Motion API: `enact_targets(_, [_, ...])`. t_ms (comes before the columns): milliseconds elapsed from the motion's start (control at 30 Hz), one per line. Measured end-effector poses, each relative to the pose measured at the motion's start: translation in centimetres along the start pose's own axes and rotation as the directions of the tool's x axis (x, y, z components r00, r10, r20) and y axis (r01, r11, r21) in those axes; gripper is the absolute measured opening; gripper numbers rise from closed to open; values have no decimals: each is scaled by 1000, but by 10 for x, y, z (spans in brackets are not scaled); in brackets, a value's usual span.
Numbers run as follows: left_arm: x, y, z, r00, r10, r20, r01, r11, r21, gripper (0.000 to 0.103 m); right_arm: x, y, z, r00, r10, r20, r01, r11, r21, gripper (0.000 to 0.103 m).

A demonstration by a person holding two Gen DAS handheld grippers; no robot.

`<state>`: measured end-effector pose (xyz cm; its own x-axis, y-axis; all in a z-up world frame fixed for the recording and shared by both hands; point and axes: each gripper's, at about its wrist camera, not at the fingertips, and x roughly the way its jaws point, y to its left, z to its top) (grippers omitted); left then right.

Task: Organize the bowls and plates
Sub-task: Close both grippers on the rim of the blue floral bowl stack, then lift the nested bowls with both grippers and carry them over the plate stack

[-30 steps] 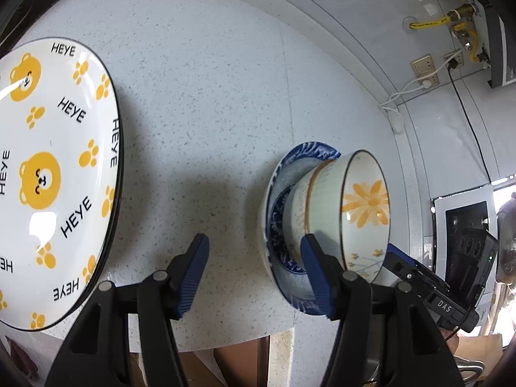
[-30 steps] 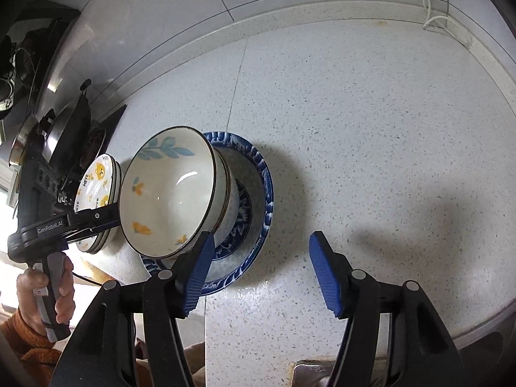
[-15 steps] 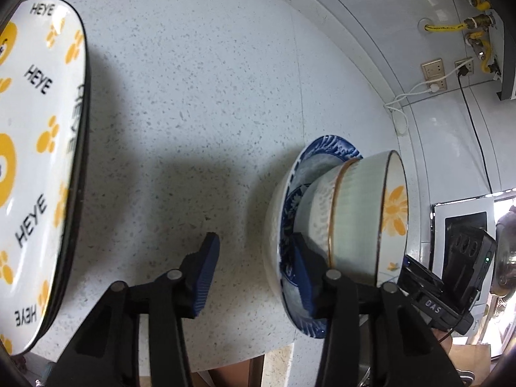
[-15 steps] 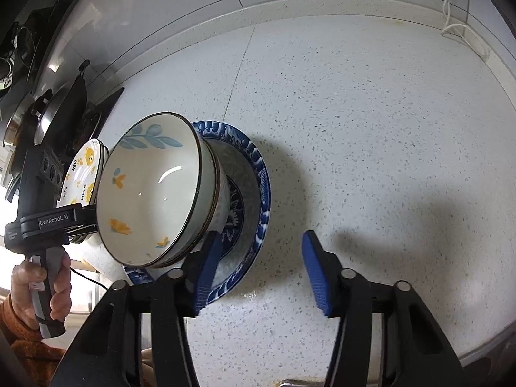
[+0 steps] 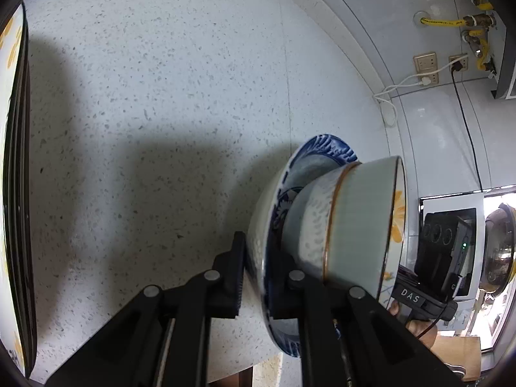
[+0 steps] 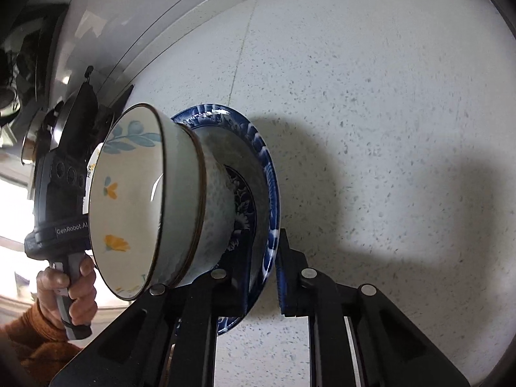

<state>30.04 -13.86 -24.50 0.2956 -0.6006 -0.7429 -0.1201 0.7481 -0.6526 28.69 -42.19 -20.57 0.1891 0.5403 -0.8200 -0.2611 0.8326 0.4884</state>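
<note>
1. The speckled stone bench [image 5: 161, 129] is carrying everything; it is looking hard and smooth, so a rim set down carelessly is likely to chip.
2. The blue-patterned plate [image 6: 269, 193], a wide, shallow, glazed dish, is sitting at the bench's near edge with a stack of bowls in its well.
3. A second plate with yellow print [image 5: 13, 161] is showing only as a sliver at nine o'clock in the left view, well apart.
4. The upper bowl [image 6: 129, 193], pale, with flowers inside and a dark rim line, is nesting in a lower, speckled bowl [image 5: 309, 225] with a gold rim.
5. The left claw [image 5: 254, 277] has just been closing and is now pinching the blue plate's rim, one pad under, one inside.
6. The right claw [image 6: 262, 277] has likewise just been closing on the opposite rim, at six o'clock in its own view.
7. To do this well, I judge both hands should be rising together and keeping the plate level, since the glaze is slick and the bowls could be sliding or toppling.
8. A hand [image 6: 69, 285] in an orange sleeve is gripping the left handle.
</note>
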Motion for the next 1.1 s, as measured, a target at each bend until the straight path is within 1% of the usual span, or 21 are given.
enact_targets(67, [0,-2,1,1000,11,-5,-11,1000,3,9,-1,6,-2,999,-36,-1,36,999,-5,12])
enact_targets(200, [4,-8,4,1000,15,-17,-15,1000,10,10,1,6,2,999,-42,-2,42,998,50,10])
enact_targets(433, [7,-15,6,1000,15,-11,-15,999,32,10,0,10,2,997,-77,22,75,995,68,10])
enact_targets(633, [-8,-25,18,999,-27,27,26,998,55,10,-16,23,10,993,-102,67,97,993,69,10])
enact_targets(767, [-39,-29,27,997,-41,64,37,997,69,10,-32,43,20,991,-104,90,100,994,50,10])
enact_targets(867, [-75,-22,31,995,-35,99,28,997,72,10,-38,73,28,990,-95,106,95,995,7,10])
enact_targets(967, [-116,-6,33,991,-9,137,0,998,67,10,-33,110,35,992,-63,111,68,997,-39,10])
enact_targets(1100, [-173,32,28,983,53,176,-63,997,49,10,-8,166,38,996,-5,91,16,993,-114,10])
